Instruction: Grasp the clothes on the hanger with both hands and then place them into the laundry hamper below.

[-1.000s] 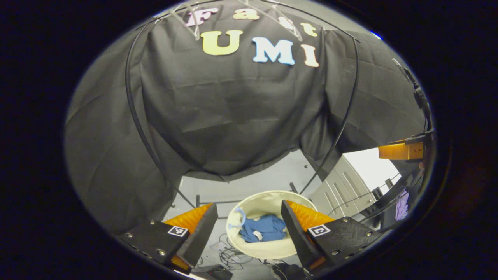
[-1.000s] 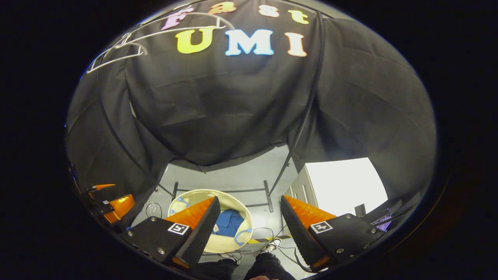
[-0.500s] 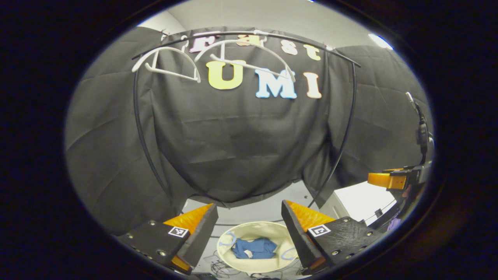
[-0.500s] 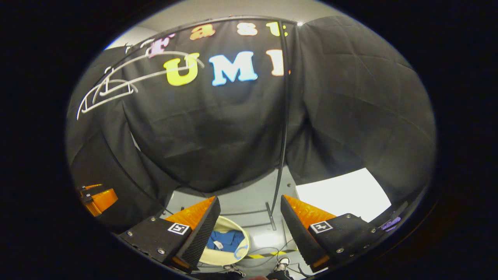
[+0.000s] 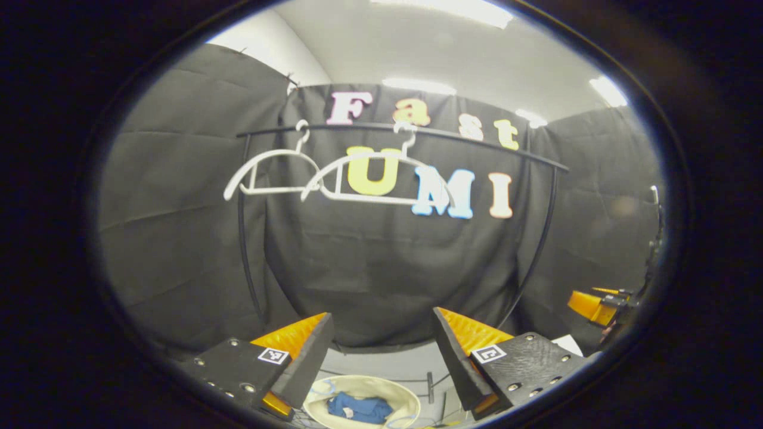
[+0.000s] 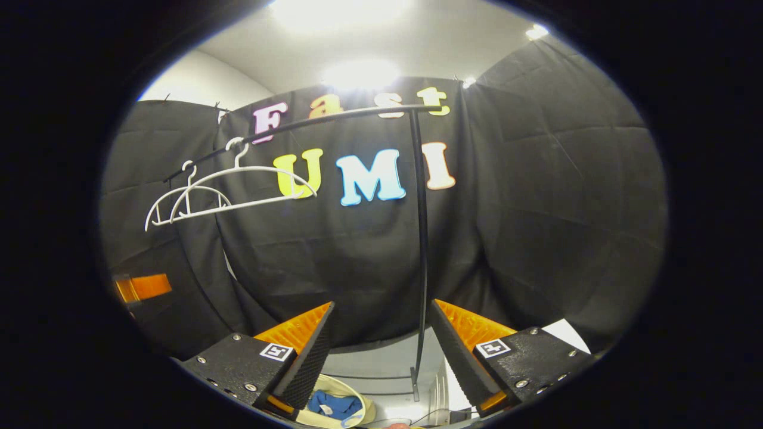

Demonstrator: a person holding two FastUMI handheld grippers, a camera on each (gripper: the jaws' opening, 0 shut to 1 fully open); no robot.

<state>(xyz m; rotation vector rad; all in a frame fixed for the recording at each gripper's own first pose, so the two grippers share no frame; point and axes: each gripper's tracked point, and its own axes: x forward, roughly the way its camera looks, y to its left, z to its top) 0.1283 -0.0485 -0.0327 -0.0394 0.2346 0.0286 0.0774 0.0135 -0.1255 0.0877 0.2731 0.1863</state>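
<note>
A cream laundry hamper stands on the floor far below, with a blue garment crumpled inside it. In the right gripper view the hamper and the blue garment peek out low between the fingers. Two bare white hangers hang from a black rail; the right gripper view has the hangers at the left. My left gripper is open, high above the hamper, with nothing between its fingers. My right gripper is open and empty too; it appears at the right edge of the left gripper view.
The rail's black upright post runs down just ahead of the right gripper. Black cloth walls close the booth on all sides. Cables lie on the grey floor around the hamper. The left gripper appears at the left edge of the right gripper view.
Both grippers have risen and tipped upward. The hamper has slid toward the bottom of both views, and the hangers, rail and ceiling have come into sight. Both grippers stayed open.
</note>
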